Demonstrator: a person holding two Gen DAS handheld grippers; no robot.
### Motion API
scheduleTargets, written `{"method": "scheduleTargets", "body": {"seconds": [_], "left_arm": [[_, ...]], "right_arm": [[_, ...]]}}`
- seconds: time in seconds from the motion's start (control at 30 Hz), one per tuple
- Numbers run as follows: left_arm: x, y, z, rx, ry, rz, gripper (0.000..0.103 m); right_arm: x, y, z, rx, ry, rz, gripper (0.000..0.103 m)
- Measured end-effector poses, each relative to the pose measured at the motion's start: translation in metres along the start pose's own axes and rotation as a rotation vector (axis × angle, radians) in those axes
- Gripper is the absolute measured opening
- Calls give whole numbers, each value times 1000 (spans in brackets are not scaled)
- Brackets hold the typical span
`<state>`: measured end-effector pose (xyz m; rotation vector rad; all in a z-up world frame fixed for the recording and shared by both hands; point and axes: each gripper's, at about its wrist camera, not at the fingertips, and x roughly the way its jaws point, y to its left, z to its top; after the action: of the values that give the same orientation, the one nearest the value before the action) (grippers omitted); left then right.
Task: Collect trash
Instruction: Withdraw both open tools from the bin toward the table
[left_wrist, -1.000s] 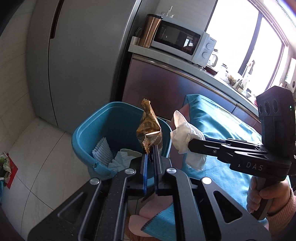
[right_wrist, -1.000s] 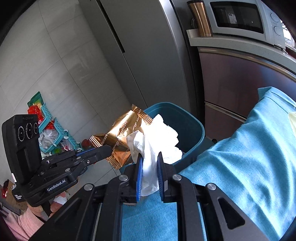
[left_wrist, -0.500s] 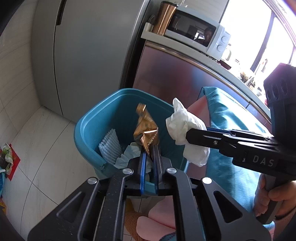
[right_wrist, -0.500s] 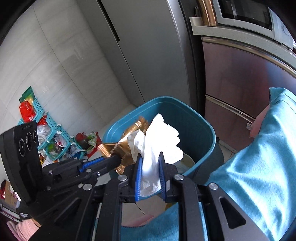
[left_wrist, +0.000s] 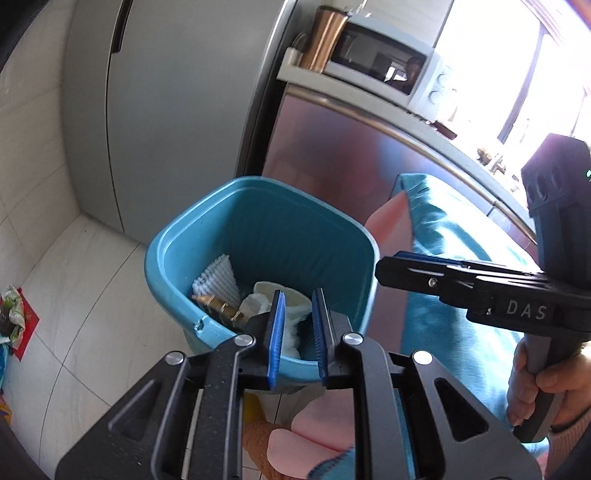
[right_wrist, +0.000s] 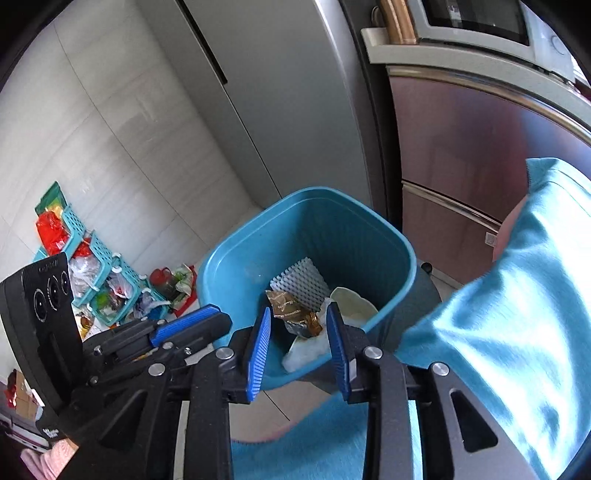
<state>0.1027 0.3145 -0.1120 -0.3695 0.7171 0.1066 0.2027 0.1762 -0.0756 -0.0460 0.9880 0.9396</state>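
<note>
A blue trash bin (left_wrist: 177, 240) (right_wrist: 236, 258) stands on the floor by the fridge. Inside lie a gold snack wrapper (left_wrist: 218, 306) (right_wrist: 291, 314), a crumpled white tissue (left_wrist: 291, 325) (right_wrist: 306, 350), a white foam net (left_wrist: 218, 282) (right_wrist: 301, 282) and a pale paper cup (right_wrist: 351, 304). My left gripper (left_wrist: 298, 332) (right_wrist: 218, 321) is open and empty over the bin's near rim. My right gripper (right_wrist: 298, 345) (left_wrist: 384, 264) is open and empty above the bin.
A grey fridge (left_wrist: 166, 92) and a maroon cabinet (right_wrist: 480, 155) with a microwave (left_wrist: 384, 70) stand behind the bin. A teal cloth (right_wrist: 517, 332) covers the table at the right. A plastic rack with bags (right_wrist: 92, 273) sits on the floor at the left.
Both grippers have opened. The gold wrapper and the white tissue have dropped into the bin. Both grippers have moved closer over the bin.
</note>
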Motion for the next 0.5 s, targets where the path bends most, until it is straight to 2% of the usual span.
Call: {"method": "scheduleTargets", "body": {"seconds": [0.23, 0.4, 0.5], "left_arm": [[-36, -40, 0, 94, -80, -72, 28], [-55, -83, -6, 182, -117, -140, 37], [-61, -111, -13, 238, -121, -179, 39]], "right_arm": [[-64, -4, -25, -19, -130, 32, 37], [-109, -11, -48, -27, -212, 5, 44], [-135, -19, -68, -30, -248, -24, 45]]}}
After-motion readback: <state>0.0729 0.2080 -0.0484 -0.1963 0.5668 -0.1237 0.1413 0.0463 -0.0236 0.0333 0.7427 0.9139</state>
